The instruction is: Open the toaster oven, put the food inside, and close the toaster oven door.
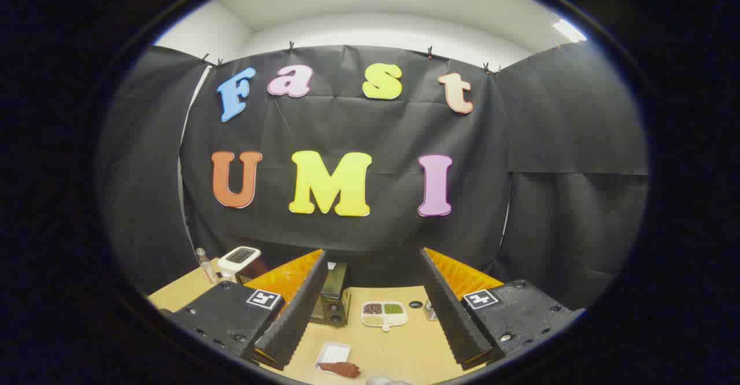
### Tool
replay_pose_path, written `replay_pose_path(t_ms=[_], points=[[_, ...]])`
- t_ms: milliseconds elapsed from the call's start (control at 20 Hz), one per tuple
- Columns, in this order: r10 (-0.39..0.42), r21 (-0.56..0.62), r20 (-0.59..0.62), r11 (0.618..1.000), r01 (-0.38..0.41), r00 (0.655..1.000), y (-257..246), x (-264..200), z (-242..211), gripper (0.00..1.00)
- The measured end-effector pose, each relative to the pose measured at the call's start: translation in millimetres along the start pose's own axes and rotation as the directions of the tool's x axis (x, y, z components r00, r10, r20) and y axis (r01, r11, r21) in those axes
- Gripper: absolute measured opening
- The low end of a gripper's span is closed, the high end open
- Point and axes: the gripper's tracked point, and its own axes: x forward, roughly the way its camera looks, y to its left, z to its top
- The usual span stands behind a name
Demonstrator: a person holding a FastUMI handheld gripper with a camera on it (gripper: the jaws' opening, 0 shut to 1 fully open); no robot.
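Observation:
My gripper [373,304] is held high above the wooden table [404,350], fingers wide apart and empty. Beyond the left finger [298,310] stands the dark toaster oven [333,295], partly hidden by that finger; its door looks closed. Low between the fingers, near the table's front, a brown piece of food [342,369] lies at the edge of a small white tray [332,353].
A white divided dish [384,314] with brown and green fillings sits in the middle of the table. A small dark round thing [415,304] and a clear glass [429,311] lie by the right finger. A white scale [239,258] and a slim bottle [204,265] stand at the far left.

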Motion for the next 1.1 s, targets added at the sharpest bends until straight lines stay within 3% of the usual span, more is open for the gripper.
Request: replay_pose_path(t_ms=[550, 1100], points=[[-0.025, 0.017, -0.016, 1.000, 0.025, 1.000, -4, 10, -5, 0.99], [-0.035, 0.039, -0.017, 0.999, 0.036, 0.999, 48, 45, -21, 0.99]])
